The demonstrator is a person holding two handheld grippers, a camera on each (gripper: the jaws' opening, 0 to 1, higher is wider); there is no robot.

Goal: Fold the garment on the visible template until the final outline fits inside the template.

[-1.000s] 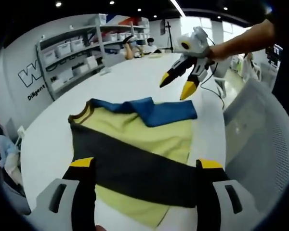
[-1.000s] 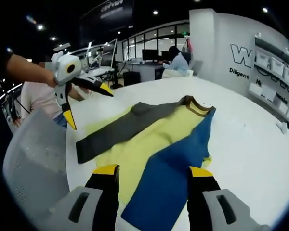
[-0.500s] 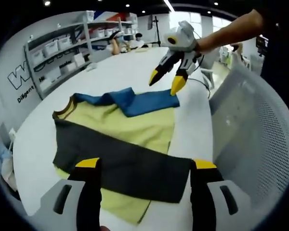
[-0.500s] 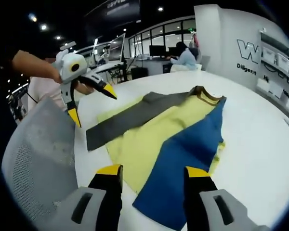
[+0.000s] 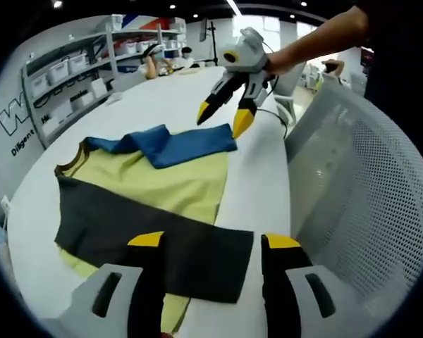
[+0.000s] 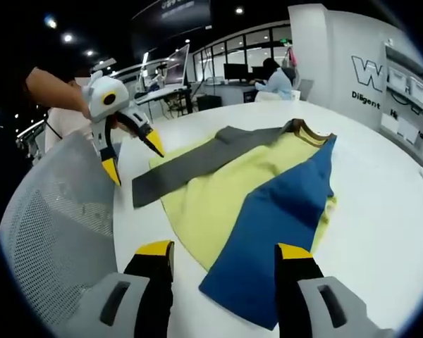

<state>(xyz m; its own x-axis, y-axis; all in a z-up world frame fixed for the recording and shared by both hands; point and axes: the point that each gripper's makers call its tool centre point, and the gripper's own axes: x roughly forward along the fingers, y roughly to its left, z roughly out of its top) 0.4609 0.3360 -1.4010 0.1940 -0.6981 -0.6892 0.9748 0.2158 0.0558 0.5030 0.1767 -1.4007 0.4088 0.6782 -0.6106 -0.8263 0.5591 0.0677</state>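
Above the near edge of the garment (image 5: 162,190), the left tool (image 5: 215,246) hangs with its two yellow-tipped jaws spread apart and nothing between them; below them lies the end of the dark grey sleeve (image 5: 141,236), which is folded across the yellow body. At the garment's far side in the left gripper view, the right tool (image 5: 222,120) is held by a hand (image 5: 275,62), its jaws parted and empty, its tips just above the end of the blue sleeve (image 5: 173,144).

From the right gripper view, the right tool (image 6: 225,253) is likewise spread, with the blue sleeve (image 6: 282,218) lying beneath and beyond its jaws. The left tool (image 6: 130,158) shows across the garment (image 6: 225,190), near the end of the grey sleeve (image 6: 197,165). The garment lies flat on the white worktop (image 6: 381,232), collar away from the person. A grey mesh chair back (image 5: 345,183) stands beside the worktop's edge. Shelves (image 5: 63,77) with bins line the wall beyond the garment.
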